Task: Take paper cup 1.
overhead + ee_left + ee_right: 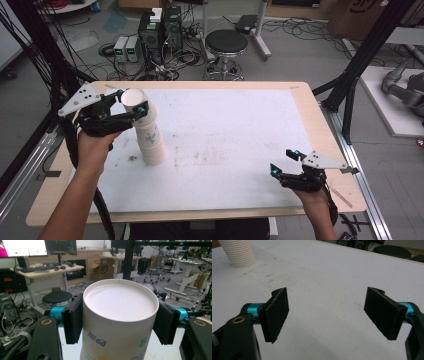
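Between left tongs (pixel 120 320): top paper cup (pixel 117 322), pads pressing sides.

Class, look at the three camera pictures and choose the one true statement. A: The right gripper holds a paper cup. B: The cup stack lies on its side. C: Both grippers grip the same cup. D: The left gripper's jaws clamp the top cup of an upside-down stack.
D: the left gripper has a pad on each side of the top cup of the upside-down stack.
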A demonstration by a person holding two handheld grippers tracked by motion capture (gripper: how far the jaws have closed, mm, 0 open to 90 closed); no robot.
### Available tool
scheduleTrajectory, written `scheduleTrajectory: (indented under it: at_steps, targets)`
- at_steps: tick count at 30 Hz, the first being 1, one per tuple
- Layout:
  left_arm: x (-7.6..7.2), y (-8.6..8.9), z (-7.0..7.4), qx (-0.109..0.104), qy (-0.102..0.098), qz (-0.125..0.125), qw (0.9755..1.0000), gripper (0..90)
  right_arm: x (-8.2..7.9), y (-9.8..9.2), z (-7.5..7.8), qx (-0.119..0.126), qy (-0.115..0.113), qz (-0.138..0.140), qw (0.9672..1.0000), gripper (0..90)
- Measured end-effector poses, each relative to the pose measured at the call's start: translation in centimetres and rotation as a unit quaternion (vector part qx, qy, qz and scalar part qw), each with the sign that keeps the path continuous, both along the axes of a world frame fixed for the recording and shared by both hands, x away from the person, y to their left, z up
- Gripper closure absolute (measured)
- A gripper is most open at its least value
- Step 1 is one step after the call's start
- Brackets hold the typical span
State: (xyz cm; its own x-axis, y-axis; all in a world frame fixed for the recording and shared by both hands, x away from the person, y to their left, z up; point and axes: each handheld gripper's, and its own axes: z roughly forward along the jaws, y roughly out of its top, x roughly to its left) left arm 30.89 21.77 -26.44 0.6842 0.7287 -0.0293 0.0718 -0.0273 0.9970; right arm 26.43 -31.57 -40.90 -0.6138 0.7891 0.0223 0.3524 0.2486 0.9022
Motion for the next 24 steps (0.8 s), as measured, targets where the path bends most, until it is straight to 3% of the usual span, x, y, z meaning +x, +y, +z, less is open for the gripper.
scheduleTrajectory:
  at_steps: [5, 9, 12, 15, 24]
  targets:
    - [-0.7, -1.0, 0.7, -0.011, -0.007, -0.023, 0.9996, 34.6, 0.4, 0.6, 0.0, 0.001, 0.002, 0.011, 0.9999, 20.7]
    - [-1.2, -2.4, 0.5, -0.002, -0.008, -0.045, 0.9989, 34.6, 0.6, 1.1, 0.3, -0.006, -0.003, 0.017, 0.9998, 20.6]
    - [-1.3, -3.8, -0.4, -0.002, -0.002, -0.072, 0.9974, 34.6, 0.7, 1.7, 0.5, -0.009, 0.004, 0.028, 0.9996, 20.6]
    - [-1.4, -5.3, -1.6, 0.013, 0.005, -0.09, 0.9959, 34.7, 1.0, 2.2, 0.7, -0.009, 0.01, 0.043, 0.999, 20.6]
    - [-1.2, -7.8, -4.5, 0.022, 0.026, -0.117, 0.9926, 34.8, 2.4, 4.2, 2.2, 0.0, 0.003, 0.093, 0.9956, 20.6]
